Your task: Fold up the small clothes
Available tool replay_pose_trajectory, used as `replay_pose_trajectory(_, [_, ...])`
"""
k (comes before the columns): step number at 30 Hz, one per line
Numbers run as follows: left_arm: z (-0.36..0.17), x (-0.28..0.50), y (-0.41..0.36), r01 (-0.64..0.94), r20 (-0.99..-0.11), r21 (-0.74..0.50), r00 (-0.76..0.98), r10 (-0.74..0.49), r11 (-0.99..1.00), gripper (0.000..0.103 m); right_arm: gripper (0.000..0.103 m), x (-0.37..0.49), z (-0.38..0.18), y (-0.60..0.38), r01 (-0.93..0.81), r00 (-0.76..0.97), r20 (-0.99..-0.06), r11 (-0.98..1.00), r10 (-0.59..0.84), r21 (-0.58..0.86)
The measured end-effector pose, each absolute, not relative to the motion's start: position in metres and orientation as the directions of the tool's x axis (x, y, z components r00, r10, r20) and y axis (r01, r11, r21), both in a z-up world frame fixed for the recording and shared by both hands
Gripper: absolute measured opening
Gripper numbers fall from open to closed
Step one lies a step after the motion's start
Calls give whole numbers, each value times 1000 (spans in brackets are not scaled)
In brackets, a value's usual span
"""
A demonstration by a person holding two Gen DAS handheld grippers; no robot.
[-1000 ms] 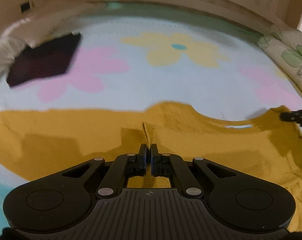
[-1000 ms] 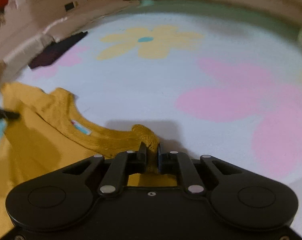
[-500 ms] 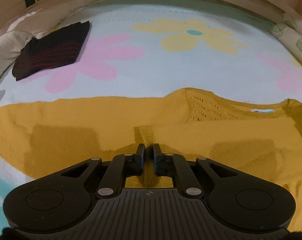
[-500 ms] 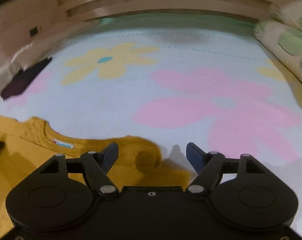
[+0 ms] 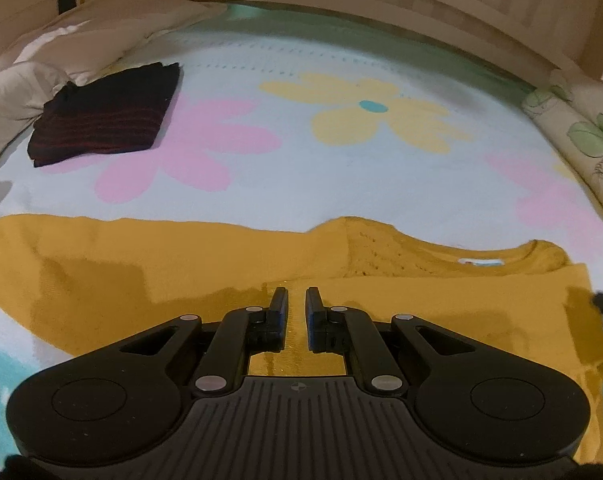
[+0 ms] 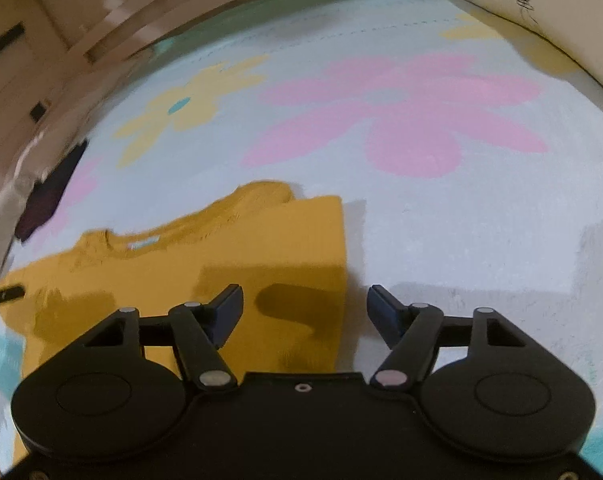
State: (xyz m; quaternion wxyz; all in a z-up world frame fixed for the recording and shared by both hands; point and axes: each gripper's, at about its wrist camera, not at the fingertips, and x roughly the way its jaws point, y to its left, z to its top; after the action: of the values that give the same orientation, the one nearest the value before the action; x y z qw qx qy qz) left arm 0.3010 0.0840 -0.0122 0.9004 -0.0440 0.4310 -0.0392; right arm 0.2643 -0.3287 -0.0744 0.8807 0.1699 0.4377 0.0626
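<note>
Left wrist view: left gripper (image 5: 297,300) has its jaws slightly parted over the mustard sweater (image 5: 149,276), released. Right gripper (image 6: 305,300) is spread wide, sweater (image 6: 229,264) at 10 o'clock.

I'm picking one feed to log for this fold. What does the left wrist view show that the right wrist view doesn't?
Only the left view shows the left claw, nearly closed, a narrow gap showing over the yellow top, and the folded dark garment sharply. Only the right view shows the right claw wide open over the top's folded right edge. Both show the neck label and the flowered sheet.
</note>
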Motion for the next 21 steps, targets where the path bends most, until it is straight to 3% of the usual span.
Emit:
replay_pose_trajectory(4, [-20,306,83,42,-789,-121,602,-122,992,9,72,271,-84,-345,112,644,-715,890,274,442])
replay_pose_trajectory(6, [-24,308,82,46,-798,-125,589,-128,991,9,68,272,-88,-349,133,653,-705,875,277,466])
replay_pose_trajectory(9, [-30,309,80,54,-807,-120,576,-129,991,9,36,275,-92,-347,134,646,-712,878,275,460])
replay_pose_trajectory(10, [-31,309,79,56,-810,-118,573,-129,991,9,17,277,-91,-342,114,641,-716,888,276,445])
replay_pose_trajectory(11, [-32,309,78,56,-811,-118,570,-129,991,9,13,277,-88,-336,90,640,-722,908,261,408])
replay_pose_trajectory(16, [-34,307,71,78,-816,-124,559,-146,989,9,5,280,-67,-318,89,665,-746,994,-17,57])
replay_pose_trajectory(20, [-40,305,64,99,-829,-115,538,-151,988,9,5,280,-80,-340,159,645,-764,977,5,140])
replay_pose_trajectory(21, [-40,304,63,104,-831,-116,535,-154,988,9,10,279,-81,-346,166,650,-759,969,33,185])
